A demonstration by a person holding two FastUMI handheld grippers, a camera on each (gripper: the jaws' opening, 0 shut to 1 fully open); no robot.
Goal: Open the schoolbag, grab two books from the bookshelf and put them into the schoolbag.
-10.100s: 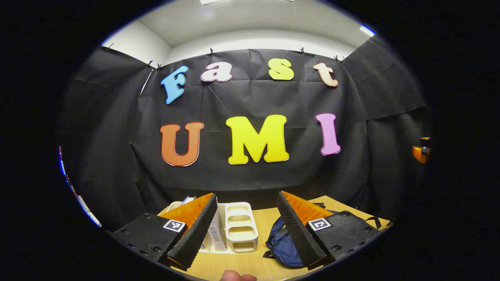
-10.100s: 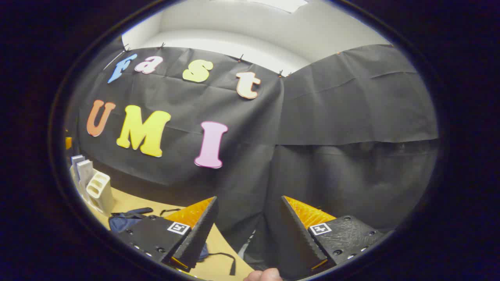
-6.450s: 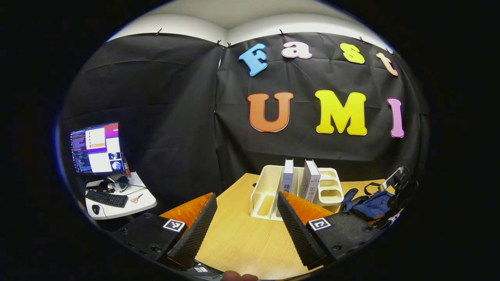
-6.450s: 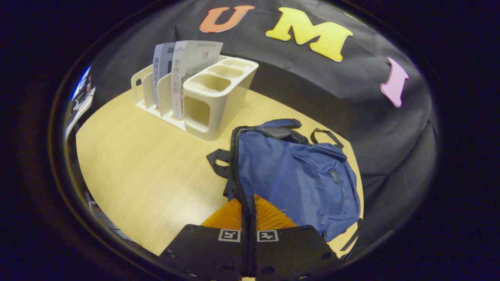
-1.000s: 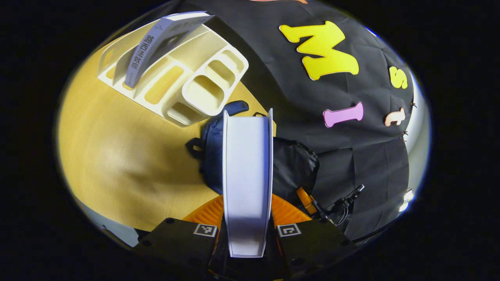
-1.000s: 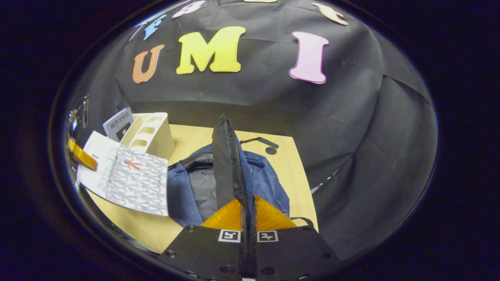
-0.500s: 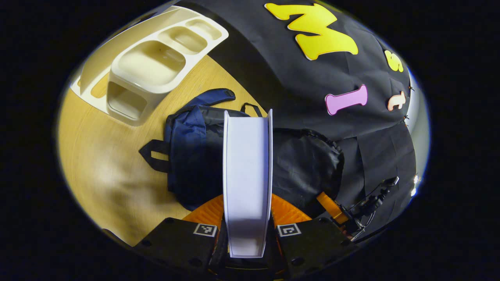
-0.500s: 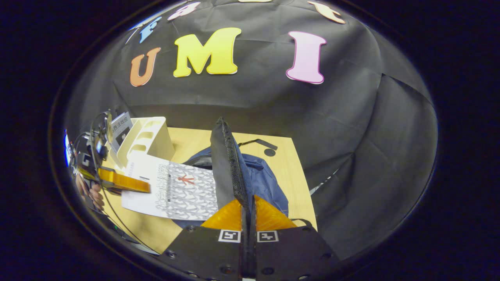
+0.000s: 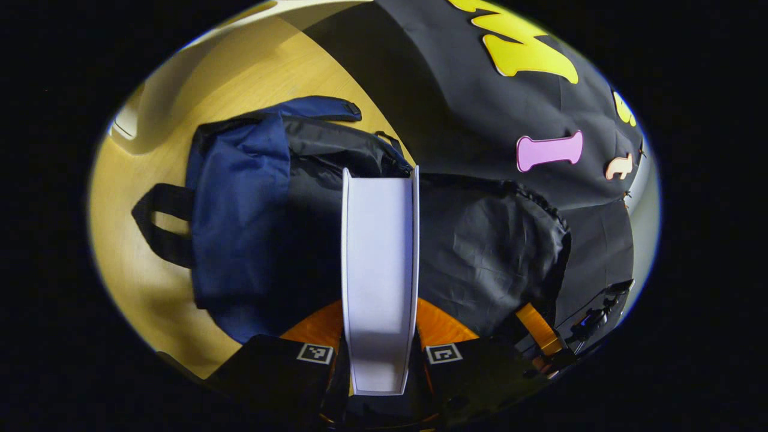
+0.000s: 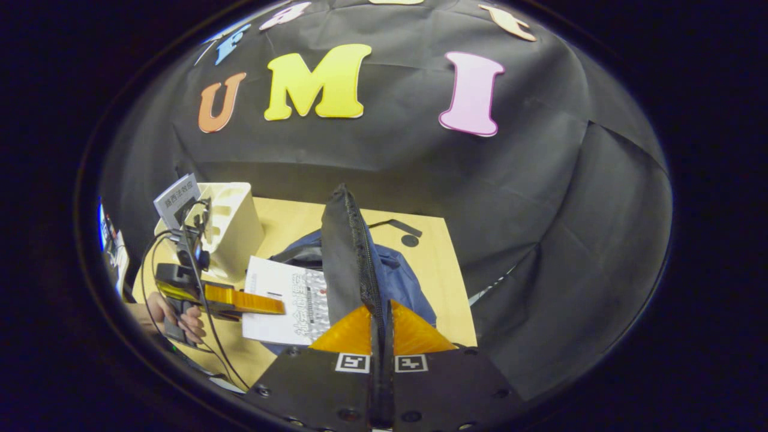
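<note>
Fingers of the left gripper (image 9: 379, 336) clamp a white paperback book (image 9: 379, 270), edge-on above the blue fabric schoolbag (image 9: 240, 210) on the wooden desk (image 9: 144, 288); the right gripper (image 10: 381, 324) pinches its black flap (image 10: 345, 252) up, presumably keeping it open. Farther off stands the cream plastic bookshelf (image 10: 231, 225).

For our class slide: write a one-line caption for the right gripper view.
Right gripper lifts the schoolbag flap while the left gripper slides a book in.

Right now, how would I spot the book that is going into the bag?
Find the wooden table with the blue schoolbag lying open on it. The book hangs over the bag's mouth, pinched by the left gripper. Its grey patterned cover sets it apart from the other book, standing in the cream bookshelf.
</note>
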